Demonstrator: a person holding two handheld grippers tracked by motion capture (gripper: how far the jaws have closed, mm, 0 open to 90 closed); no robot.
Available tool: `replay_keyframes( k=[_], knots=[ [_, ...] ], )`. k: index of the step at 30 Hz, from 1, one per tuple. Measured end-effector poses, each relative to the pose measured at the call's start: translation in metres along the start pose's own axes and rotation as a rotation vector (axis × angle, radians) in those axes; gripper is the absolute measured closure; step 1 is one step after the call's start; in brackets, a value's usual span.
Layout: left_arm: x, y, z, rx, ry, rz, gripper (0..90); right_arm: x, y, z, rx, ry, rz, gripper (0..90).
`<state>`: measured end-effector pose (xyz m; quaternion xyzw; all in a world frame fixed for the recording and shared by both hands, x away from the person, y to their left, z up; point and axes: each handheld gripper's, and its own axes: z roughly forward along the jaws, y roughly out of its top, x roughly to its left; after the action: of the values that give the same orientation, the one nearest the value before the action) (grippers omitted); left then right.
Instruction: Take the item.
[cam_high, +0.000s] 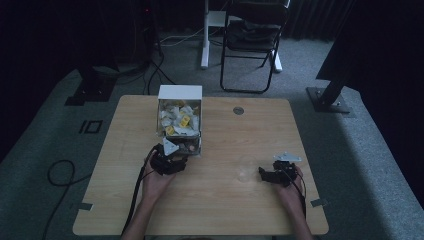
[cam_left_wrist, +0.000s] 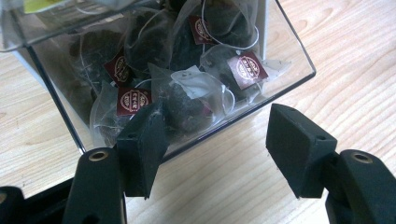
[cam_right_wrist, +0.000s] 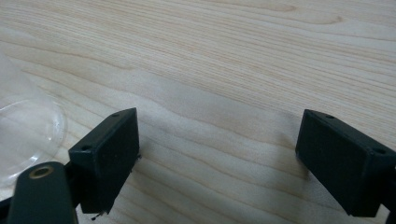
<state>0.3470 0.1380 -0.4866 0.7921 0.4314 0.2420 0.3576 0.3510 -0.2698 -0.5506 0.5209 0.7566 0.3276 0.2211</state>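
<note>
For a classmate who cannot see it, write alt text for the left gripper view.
The open left hand-held gripper faces the lower front edge of a clear plastic bin full of mesh tea bags with dark red tags. One jaw overlaps the bin's front wall, the other stands beside it over the light wooden table.

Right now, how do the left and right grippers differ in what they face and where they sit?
The left gripper points into the clear tea-bag bin, one jaw against its front edge; the right gripper faces bare table, beside a clear plastic lid. Left sits mid-table, right nearer the right edge. Both are open, holding nothing.
</note>
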Motion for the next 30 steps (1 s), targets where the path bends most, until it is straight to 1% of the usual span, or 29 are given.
replay_keyframes(
  k=[4,7,10,13,17,18,22,25,27,29,30],
  knots=[
    [-0.003,-0.003,-0.003,-0.001,-0.004,0.002,38.3,0.000,0.000,0.000,0.000,0.000,0.000,13.2],
    [-0.006,-0.005,-0.006,-0.011,-0.009,-0.015,38.4,0.000,0.000,0.000,0.000,0.000,0.000,13.2],
    [-0.009,-0.007,-0.010,-0.009,-0.001,-0.013,38.4,0.000,0.000,0.000,0.000,0.000,0.000,13.2],
    [-0.011,-0.010,-0.013,-0.010,-0.001,-0.025,39.0,0.000,0.000,0.000,0.000,0.000,0.000,13.2],
    [-0.012,-0.011,-0.016,-0.006,0.001,-0.028,42.0,0.000,0.000,0.000,0.000,0.000,0.000,13.2],
    [-0.013,-0.013,-0.019,-0.005,0.000,-0.025,44.2,0.000,0.000,0.000,0.000,0.000,0.000,13.2],
    [-0.012,-0.012,-0.022,-0.021,-0.003,-0.036,46.4,0.000,0.000,0.000,0.000,0.000,0.000,13.2],
    [-0.011,-0.008,-0.025,-0.038,0.006,-0.041,49.6,0.000,0.000,0.000,0.000,0.000,0.000,13.2],
    [-0.010,-0.006,-0.025,-0.040,0.023,-0.043,53.4,0.000,0.000,0.000,0.000,0.000,0.000,13.2],
    [-0.010,-0.005,-0.026,-0.042,0.023,-0.042,56.9,0.000,0.000,0.000,0.000,0.000,0.000,13.2],
    [-0.010,-0.002,-0.025,-0.040,0.034,-0.040,56.9,0.000,0.000,0.000,0.000,0.000,0.000,13.2]
  ],
)
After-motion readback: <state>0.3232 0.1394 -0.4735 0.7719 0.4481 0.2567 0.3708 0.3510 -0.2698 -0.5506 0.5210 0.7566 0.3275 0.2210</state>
